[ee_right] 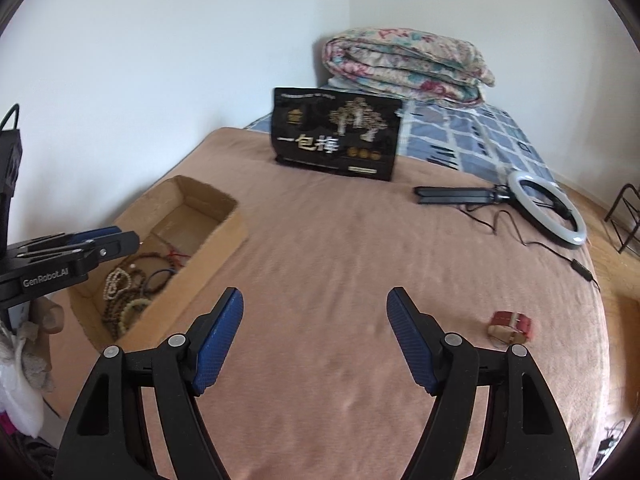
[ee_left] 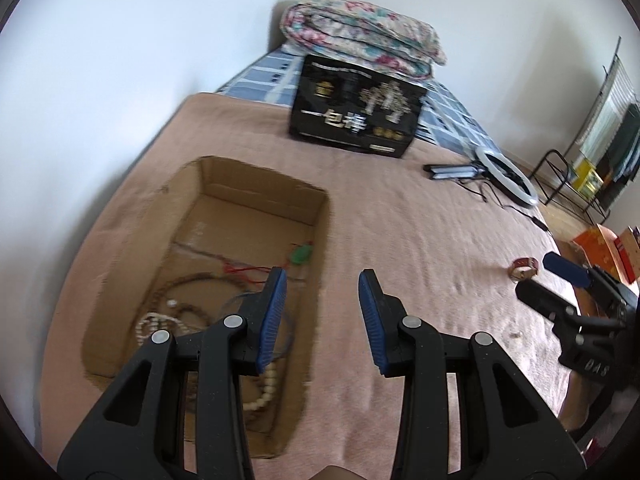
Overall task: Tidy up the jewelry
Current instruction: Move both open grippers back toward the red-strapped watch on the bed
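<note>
Mostly the sorting looks done: the shallow brown cardboard box (ee_left: 256, 200) on the pink-blanketed bed (ee_left: 420, 240) already holds tangled wooden bead strands (ee_right: 128, 292), a cream bead string (ee_left: 264, 392) and a green pendant on red cord (ee_left: 301, 255). One piece seems left, a small red-and-gold ring-shaped bracelet (ee_right: 511, 326) lying alone on the blanket, well apart from the box. The left hand-held gripper (ee_left: 322, 312) hovers at the box's edge, spread wide and empty; the right hand-held gripper (ee_right: 316, 336), also wide and empty, is near the bracelet.
</note>
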A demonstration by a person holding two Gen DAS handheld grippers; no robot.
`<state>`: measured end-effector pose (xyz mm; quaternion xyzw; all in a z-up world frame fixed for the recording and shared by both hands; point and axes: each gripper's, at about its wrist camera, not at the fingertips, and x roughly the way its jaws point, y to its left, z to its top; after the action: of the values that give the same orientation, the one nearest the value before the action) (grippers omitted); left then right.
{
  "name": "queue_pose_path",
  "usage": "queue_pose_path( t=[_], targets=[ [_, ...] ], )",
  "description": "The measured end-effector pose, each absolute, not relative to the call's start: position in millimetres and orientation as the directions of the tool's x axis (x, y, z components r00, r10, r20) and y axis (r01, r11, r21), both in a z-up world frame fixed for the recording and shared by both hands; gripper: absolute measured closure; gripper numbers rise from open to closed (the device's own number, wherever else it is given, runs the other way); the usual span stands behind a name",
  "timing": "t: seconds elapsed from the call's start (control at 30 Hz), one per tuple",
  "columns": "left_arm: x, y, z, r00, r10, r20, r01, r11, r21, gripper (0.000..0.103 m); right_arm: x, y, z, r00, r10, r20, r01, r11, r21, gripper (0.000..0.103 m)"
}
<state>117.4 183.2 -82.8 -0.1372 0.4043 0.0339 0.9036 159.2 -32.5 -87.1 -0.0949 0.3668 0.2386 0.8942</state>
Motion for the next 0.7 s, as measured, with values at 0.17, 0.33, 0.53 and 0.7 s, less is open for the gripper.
queue_pose_path(
  t=[0.17, 0.33, 0.53, 0.7],
  targets=[
    [128.3, 153.1, -83.6, 0.665, -0.09, -0.741, -0.116, 0.968, -0.222, 0.065, 170.2, -67.9, -85.8, 0.638, 0.315, -0.703, -0.443, 0.897, 0.0, 0.029],
    [136.3, 119.1, -82.0, 0.664, -0.14, -0.735, -0.048, 0.972, -0.228, 0.065, 180.6, -105.2, -81.6, 0.648, 0.288, -0.705, -0.391, 0.92, 0.017, 0.029],
    [142.7, 75.0, -88.0, 0.638, -0.206, -0.742, 0.041, 0.971, -0.235, 0.065, 193.3, -147.3, -81.4, 0.652, 0.25, -0.716, -0.336, 0.942, 0.023, 0.029],
    [146.0, 38.3, -98.7, 0.599, -0.26, -0.757, 0.12, 0.964, -0.237, 0.065, 205.4, -177.2, -86.8, 0.634, 0.227, -0.739, -0.298, 0.954, 0.038, 0.029]
  ],
)
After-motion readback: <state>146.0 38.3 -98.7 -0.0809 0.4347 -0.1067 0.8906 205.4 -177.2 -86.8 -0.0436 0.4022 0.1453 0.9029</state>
